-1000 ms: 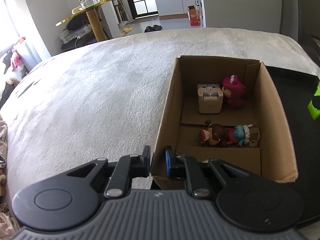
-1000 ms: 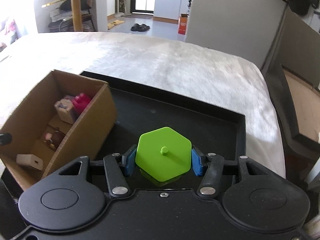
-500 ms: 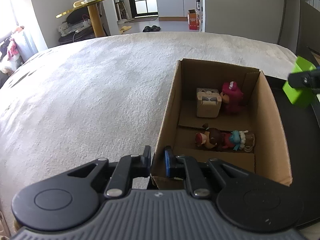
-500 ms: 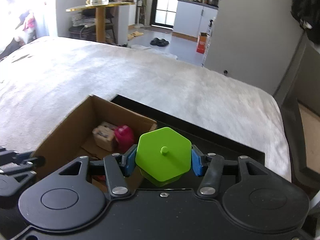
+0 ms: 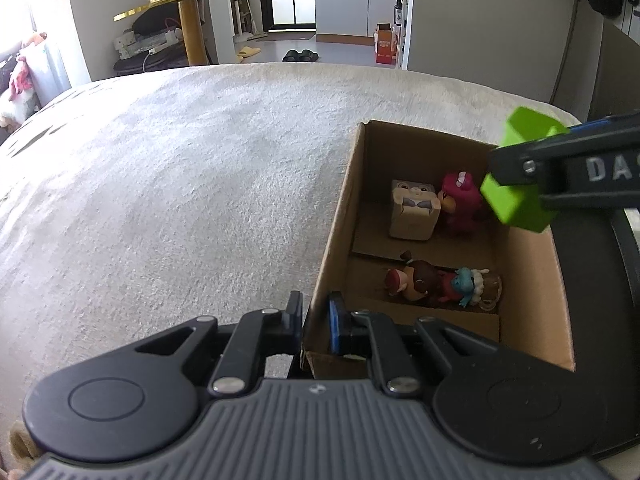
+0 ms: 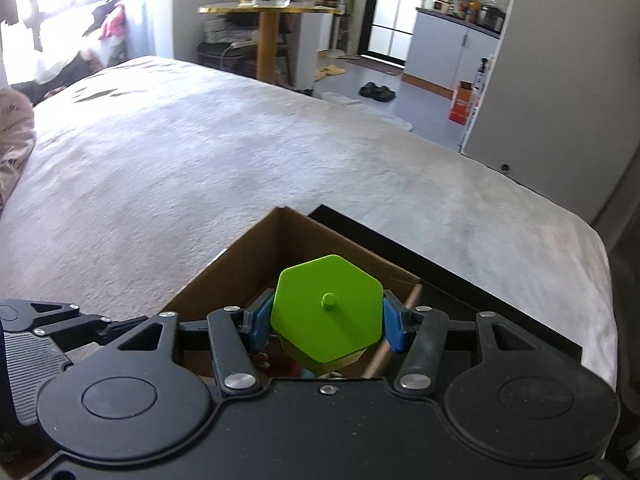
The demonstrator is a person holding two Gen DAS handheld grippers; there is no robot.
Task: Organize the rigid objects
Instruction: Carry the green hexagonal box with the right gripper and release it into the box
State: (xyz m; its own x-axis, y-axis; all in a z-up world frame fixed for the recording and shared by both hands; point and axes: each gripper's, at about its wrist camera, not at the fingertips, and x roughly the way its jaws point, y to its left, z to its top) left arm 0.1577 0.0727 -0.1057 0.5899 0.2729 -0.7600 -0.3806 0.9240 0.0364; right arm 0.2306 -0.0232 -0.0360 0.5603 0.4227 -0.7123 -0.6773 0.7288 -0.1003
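Currently — item in transit: green hexagonal block (image 6: 326, 312), pinched on two opposite sides by the right gripper (image 6: 327, 320), jaws closed to block width; block hangs over the right wall of the cardboard box (image 5: 336, 240), above the far half.
Left gripper (image 5: 316, 316): jaws nearly closed, straddling the box's near-left corner wall, steadying it — judged a firm pinch.
Box contents: beige cube figure (image 5: 414, 210) touching pink figure (image 5: 460, 204) at far end; two small dolls (image 5: 436, 284) lying side by side mid-box; box sits w/ its right side on a black tray (image 6: 460, 280), rest on a pale blanket (image 5: 180, 180).
Step advice (judgement): carry block inward till fully past the right wall; lower over bare floor — between pink figure and dolls looks tight, near end roomier; keep block level; open only once low, so it won't topple the figures; left hold to remain until release.
Writing: white "DAS", cut off at frame edge, on right gripper's side in left view; orange carton in far doorway — print unreadable; no other legible labels.
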